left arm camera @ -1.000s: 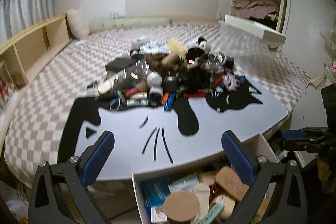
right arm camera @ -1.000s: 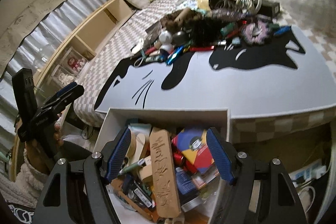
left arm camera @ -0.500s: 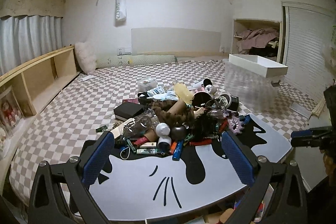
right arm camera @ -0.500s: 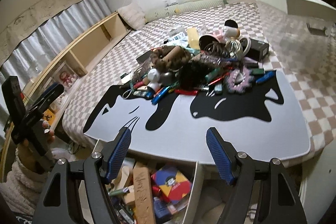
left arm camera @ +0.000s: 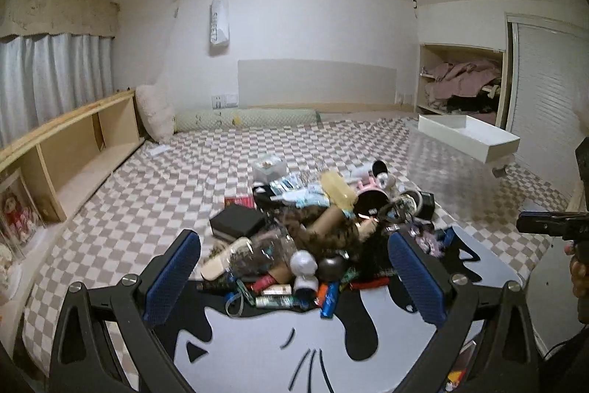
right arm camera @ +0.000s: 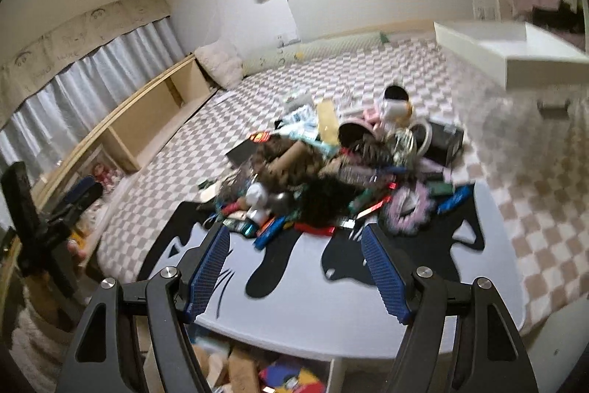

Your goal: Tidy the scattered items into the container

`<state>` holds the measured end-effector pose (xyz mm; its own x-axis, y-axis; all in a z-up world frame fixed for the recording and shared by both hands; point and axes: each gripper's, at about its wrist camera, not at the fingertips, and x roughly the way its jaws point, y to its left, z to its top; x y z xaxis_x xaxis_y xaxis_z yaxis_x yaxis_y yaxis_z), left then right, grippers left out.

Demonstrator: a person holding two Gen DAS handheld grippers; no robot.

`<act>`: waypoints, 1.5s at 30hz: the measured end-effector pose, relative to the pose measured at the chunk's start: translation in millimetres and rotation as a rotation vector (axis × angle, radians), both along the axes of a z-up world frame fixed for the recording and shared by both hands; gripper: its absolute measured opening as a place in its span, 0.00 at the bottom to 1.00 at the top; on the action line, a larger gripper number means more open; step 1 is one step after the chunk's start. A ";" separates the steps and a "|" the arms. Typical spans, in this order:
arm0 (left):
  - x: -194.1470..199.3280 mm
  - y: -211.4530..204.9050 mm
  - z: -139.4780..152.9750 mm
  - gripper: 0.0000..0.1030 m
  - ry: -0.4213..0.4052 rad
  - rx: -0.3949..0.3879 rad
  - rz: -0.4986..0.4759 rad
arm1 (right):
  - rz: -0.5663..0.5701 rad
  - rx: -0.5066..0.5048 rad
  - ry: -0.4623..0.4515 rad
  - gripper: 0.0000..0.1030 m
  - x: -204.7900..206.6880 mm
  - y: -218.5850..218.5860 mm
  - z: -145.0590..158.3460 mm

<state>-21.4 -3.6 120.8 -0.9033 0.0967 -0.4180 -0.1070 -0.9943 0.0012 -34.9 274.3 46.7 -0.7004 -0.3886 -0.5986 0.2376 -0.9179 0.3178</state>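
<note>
A heap of scattered items [left arm camera: 313, 234] lies on the checkered bed, spilling onto a grey mat with a black cat print [left arm camera: 257, 348]. In it I see a cardboard tube [left arm camera: 325, 220], a white ball-shaped thing [left arm camera: 303, 260], a black box [left arm camera: 239, 221] and a purple scrunchie [right arm camera: 408, 205]. My left gripper [left arm camera: 292, 240] is open and empty, hanging short of the heap. My right gripper [right arm camera: 294, 232] is open and empty too, above the mat's near half. A white box [right arm camera: 333, 371] packed with items shows under the mat's front edge.
A white drawer [left arm camera: 467, 135] sits on a clear stand at the right of the bed. Wooden shelving [left arm camera: 73, 142] runs along the left with curtains behind. A hand holds the other gripper at the right edge [left arm camera: 548, 223] and at the left edge [right arm camera: 55, 209].
Both grippers have tilted up from the packed white box toward the heap. The box has slid almost out of the left wrist view. Both stayed open.
</note>
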 end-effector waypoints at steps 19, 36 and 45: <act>-69.6 -48.6 -79.0 1.00 -0.201 -0.042 0.151 | -0.183 0.169 -0.098 0.72 -76.1 32.2 -55.9; -75.9 -54.3 -112.9 1.00 -0.256 -0.022 0.142 | -0.200 0.543 -0.046 0.72 -57.3 61.9 -41.4; -82.0 -67.8 -129.9 1.00 -0.300 0.005 0.170 | -0.240 0.441 -0.096 0.72 -78.4 59.2 -112.0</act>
